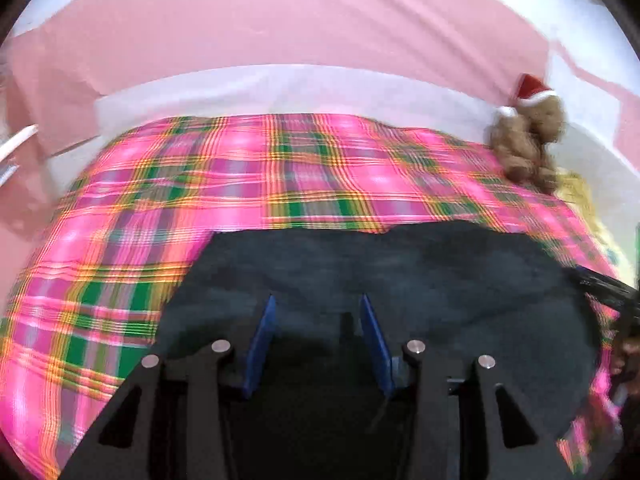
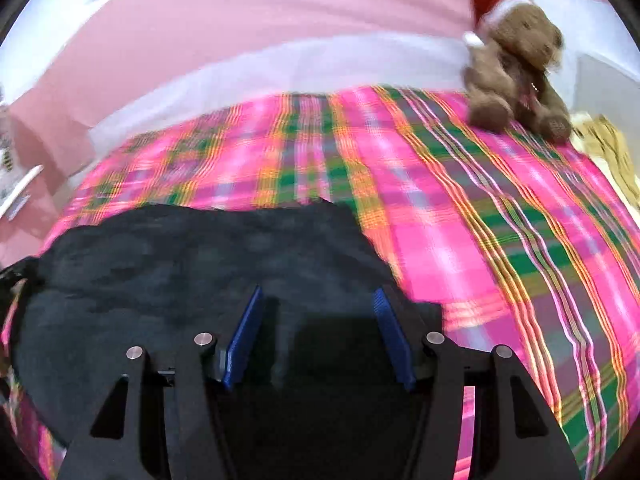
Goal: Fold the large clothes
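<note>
While both views blur at the edges, the near field reads well enough. Left tongs [image 1: 318, 308]: blue flat pads set partway apart, nothing pinched between them, dark cloth below the gap. Right tongs [image 2: 318, 300]: blue pads [image 2: 244, 336] spread wider, also gripping nothing, poised over the same cloth. Black angular frames with round silver pins carry each pair.

Dark garment [image 1: 400, 276]: charcoal to near-black, soft matte weave, faintly mottled. It lies flat on the plaid bedspread [image 1: 200, 184], directly under both tongs. Its far edge runs roughly straight with a small notch; its sides slope outward. In the right wrist view it fills the lower left, its right edge ragged against the plaid.

Bedspread: bright pink checks crossed with green, orange and yellow lines, smooth, a few shallow wrinkles.

No containers are visible.

Beyond the plaid, a white band of sheet [image 1: 280, 88], then a broad pink wall [image 1: 300, 20] with a plain surface.

Far right corner of the bed: a brown plush teddy bear [image 2: 516, 64], fuzzy, seated upright on the plaid, wearing a red hat [image 2: 492, 0] with white trim. Something pale yellow just beside it, too blurred to tell.
</note>
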